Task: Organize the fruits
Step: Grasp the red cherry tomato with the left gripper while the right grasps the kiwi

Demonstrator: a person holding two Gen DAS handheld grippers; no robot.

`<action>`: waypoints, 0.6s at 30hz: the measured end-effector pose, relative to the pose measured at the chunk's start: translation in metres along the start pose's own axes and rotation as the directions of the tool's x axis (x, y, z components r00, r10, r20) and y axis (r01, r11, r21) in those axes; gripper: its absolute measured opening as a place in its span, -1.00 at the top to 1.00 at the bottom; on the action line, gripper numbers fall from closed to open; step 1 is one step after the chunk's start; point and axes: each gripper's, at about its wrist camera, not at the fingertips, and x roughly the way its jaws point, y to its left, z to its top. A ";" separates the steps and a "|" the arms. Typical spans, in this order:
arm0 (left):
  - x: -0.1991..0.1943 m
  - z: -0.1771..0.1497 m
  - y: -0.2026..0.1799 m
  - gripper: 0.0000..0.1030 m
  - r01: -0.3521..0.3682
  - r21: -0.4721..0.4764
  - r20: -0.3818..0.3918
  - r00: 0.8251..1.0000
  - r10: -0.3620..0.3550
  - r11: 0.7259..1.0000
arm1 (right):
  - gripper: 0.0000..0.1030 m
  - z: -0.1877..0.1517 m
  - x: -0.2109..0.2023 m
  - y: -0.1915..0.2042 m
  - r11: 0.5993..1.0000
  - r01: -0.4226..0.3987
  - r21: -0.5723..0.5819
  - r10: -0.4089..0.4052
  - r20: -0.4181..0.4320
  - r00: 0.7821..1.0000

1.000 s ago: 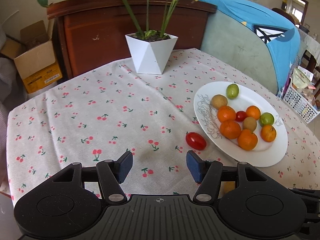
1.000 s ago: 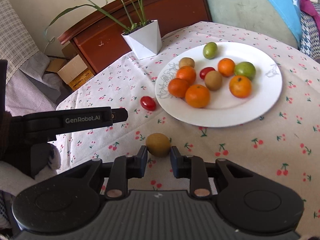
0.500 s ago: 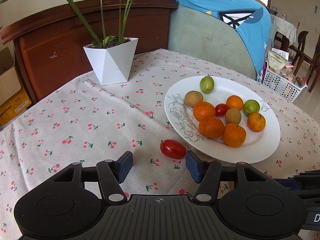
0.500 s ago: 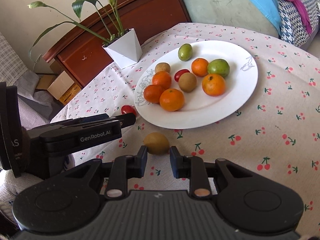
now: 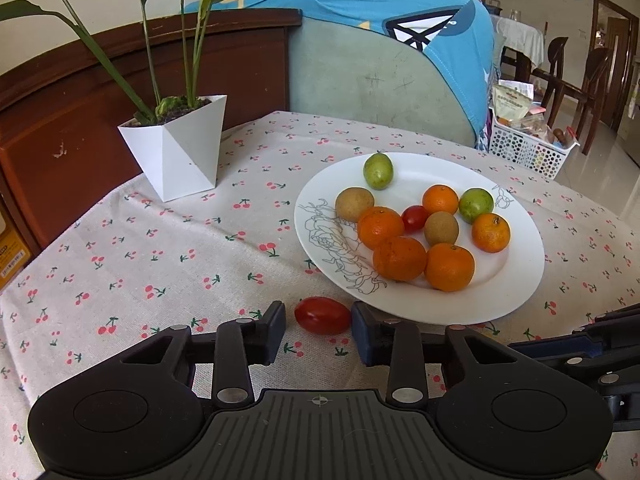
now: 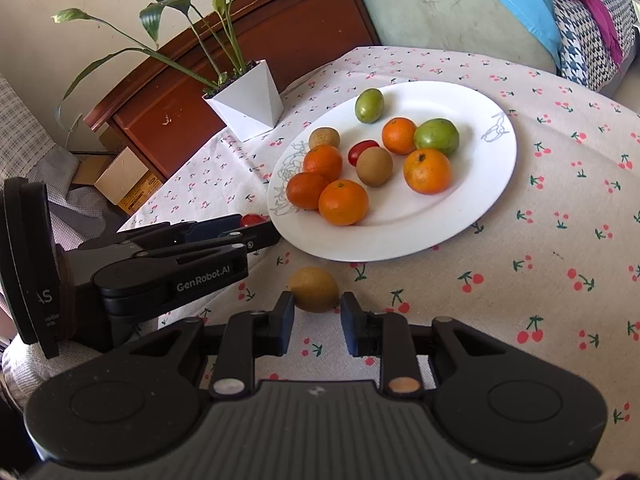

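A white plate (image 5: 516, 280) (image 6: 488, 184) holds several oranges, brown and green fruits and a small tomato. A loose red tomato (image 5: 322, 315) lies on the cherry-print cloth just left of the plate, between the tips of my open left gripper (image 5: 319, 320), not gripped. In the right wrist view it (image 6: 251, 220) peeks past the left gripper (image 6: 256, 234). A loose brown fruit (image 6: 314, 289) lies on the cloth in front of the plate, just ahead of the tips of my open right gripper (image 6: 316, 307), apart from the pads.
A white faceted pot with a green plant (image 5: 180, 148) (image 6: 250, 100) stands at the back left of the table. Behind are a wooden cabinet (image 5: 80, 92), a cushion under blue cloth (image 5: 380, 60) and a white basket (image 5: 528, 148).
My left gripper has moved forward and right; the red tomato now lies between its fingertips and the jaws stand narrower. My right gripper has stayed behind the brown fruit, its view turning slightly.
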 end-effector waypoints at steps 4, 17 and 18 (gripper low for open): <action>0.000 -0.001 -0.002 0.47 0.002 0.006 0.002 1.000 -0.002 1.000 | 0.49 0.000 0.001 0.000 1.000 -0.005 -0.006 0.005 0.003 1.000; -0.020 -0.004 -0.008 0.48 -0.048 -0.025 0.009 0.999 0.049 0.999 | 0.52 0.002 0.003 0.003 0.999 -0.013 -0.036 0.013 0.005 1.000; -0.022 -0.003 -0.008 0.48 -0.050 -0.033 0.012 0.999 0.050 0.998 | 0.52 0.002 0.002 0.003 0.999 -0.017 -0.033 0.017 0.005 1.000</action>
